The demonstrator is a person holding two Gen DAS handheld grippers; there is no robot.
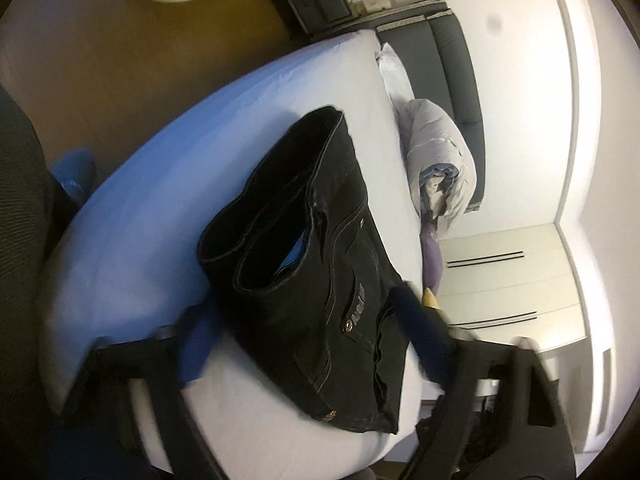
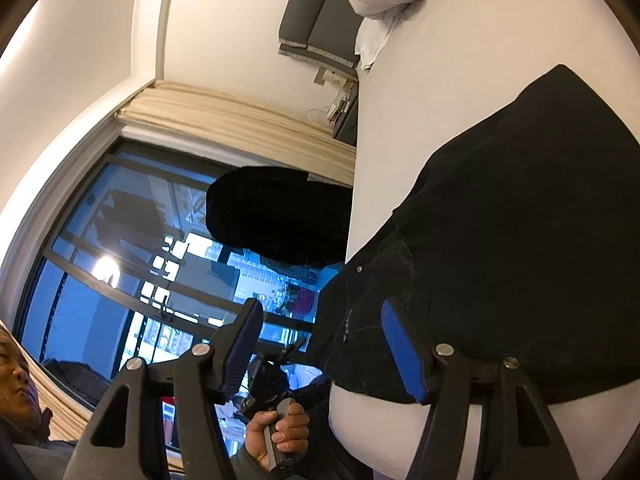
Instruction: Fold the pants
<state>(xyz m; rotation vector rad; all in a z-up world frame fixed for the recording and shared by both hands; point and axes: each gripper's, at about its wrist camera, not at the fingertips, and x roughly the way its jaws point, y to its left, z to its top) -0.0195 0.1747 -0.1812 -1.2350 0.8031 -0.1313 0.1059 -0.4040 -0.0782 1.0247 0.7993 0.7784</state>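
The pants lie folded on the bed, filling the centre of the left wrist view, with the two leg hems stacked at centre left and the waistband with its rivets toward the lower right; in the right wrist view they fill the right half of the frame. Judging by this, the fold looks largely made, and the step in hand seems to be tidying or a last fold. To do it well, the edges should be squared so the hems sit flush, and any further fold should be taken from the waist end with both layers pinched together so the stack does not slide on the sheet. The left gripper, at the bottom of its frame, has its fingers wide apart, one on each side of the pants' near end; whether the right-hand finger touches the cloth is blurred. The right gripper is also spread wide, holding nothing, its blue pad just over the pants' edge.
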